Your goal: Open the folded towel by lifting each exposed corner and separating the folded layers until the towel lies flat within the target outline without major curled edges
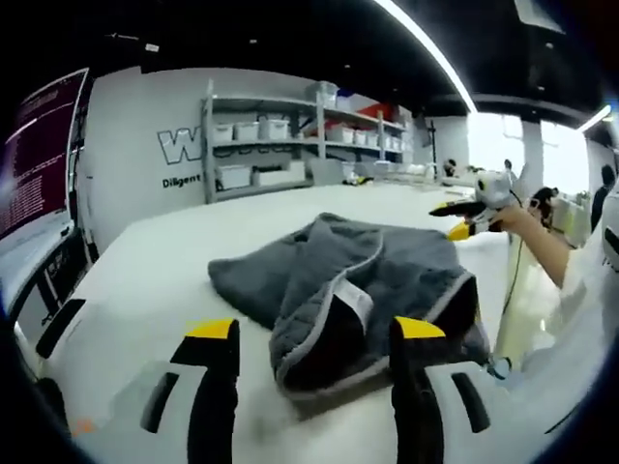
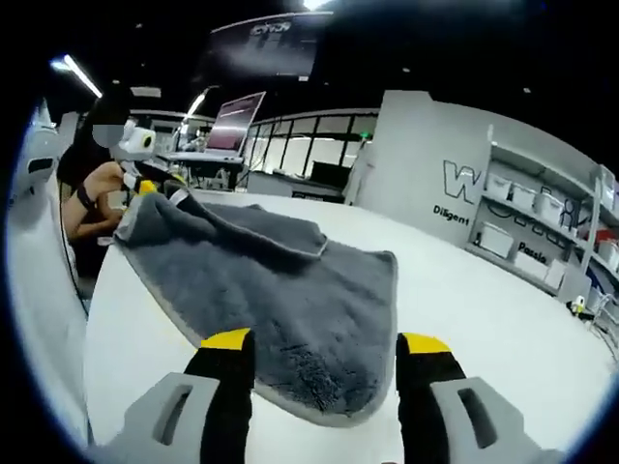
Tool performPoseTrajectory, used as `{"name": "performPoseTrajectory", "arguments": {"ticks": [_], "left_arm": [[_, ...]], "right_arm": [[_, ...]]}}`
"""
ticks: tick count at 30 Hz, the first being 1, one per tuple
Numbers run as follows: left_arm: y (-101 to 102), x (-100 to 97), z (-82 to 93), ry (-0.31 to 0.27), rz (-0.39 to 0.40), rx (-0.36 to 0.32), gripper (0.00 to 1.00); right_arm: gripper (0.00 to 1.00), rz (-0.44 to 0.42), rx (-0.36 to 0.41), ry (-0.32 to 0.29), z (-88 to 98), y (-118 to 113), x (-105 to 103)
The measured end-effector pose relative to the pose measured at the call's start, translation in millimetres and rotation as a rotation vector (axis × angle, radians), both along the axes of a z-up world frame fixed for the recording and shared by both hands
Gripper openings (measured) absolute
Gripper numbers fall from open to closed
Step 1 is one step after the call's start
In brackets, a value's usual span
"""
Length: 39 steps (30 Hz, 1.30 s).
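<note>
The gray towel (image 1: 358, 280) lies bunched on the white table (image 1: 155, 280), partly folded. The left gripper (image 1: 314, 333) is wide apart, just before the towel. The right gripper (image 2: 324, 343) is wide apart too, over the towel's near edge.

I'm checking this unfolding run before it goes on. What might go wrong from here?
1. The towel lies bunched with folded layers; a claw closing on its near edge may pinch several layers and drag the pile rather than open it.
2. In the right gripper view, the towel's near edge lies close to the table edge, so pulling that way may slide it off.
</note>
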<state>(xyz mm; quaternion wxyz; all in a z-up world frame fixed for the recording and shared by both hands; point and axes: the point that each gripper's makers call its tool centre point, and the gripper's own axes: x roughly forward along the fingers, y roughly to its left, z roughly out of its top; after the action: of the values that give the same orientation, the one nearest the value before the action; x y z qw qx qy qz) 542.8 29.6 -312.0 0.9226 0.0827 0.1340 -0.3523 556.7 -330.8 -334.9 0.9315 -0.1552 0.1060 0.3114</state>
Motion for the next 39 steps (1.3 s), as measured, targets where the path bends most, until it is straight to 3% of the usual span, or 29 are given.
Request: {"name": "performPoseTrajectory", "arguments": {"ticks": [3, 7, 10, 13, 17, 19, 24, 29, 30, 33, 39], "left_arm": [[-2, 1.2, 2.6, -0.025, -0.001, -0.006, 0.35], [-5, 2.7, 0.5, -0.036, -0.010, 0.004, 0.22], [0, 5.8, -5.2, -0.039, 0.004, 0.043, 0.04], [10, 9.7, -7.8, -0.033, 0.053, 0.056, 0.03], [36, 16.0, -16.5, -0.023, 0.162, 0.119, 0.02], [51, 18.2, -20.0, -0.013, 0.221, 0.134, 0.02], [82, 19.3, -24.1, -0.002, 0.324, 0.152, 0.02], [92, 17.8, -24.4, -0.003, 0.362, 0.152, 0.02], [95, 18.1, -24.7, -0.004, 0.375, 0.161, 0.02], [100, 18.5, -26.2, -0.005, 0.404, 0.184, 0.02], [113, 12.9, -28.6, 0.002, 0.459, 0.241, 0.02]], "right_arm": [[0.43, 0.013, -0.057, 0.053, -17.2, 0, 2], [0.28, 0.027, 0.028, 0.095, -20.3, 5, 2], [0.09, 0.011, 0.059, 0.113, -23.2, 4, 3], [0.02, -0.026, 0.048, 0.098, -23.3, -4, 5], [0.01, -0.118, -0.049, 0.069, -23.3, -28, 6], [0.00, -0.197, -0.116, 0.056, -23.0, -49, 6], [0.00, -0.364, -0.155, 0.047, -22.6, -95, -3], [0.00, -0.456, -0.183, 0.053, -22.6, -127, -18], [0.00, -0.511, -0.214, 0.060, -22.7, -142, -26], [0.00, -0.576, -0.267, 0.070, -22.5, -158, -42], [0.00, -0.647, -0.321, 0.087, -22.8, -160, -76]]}}
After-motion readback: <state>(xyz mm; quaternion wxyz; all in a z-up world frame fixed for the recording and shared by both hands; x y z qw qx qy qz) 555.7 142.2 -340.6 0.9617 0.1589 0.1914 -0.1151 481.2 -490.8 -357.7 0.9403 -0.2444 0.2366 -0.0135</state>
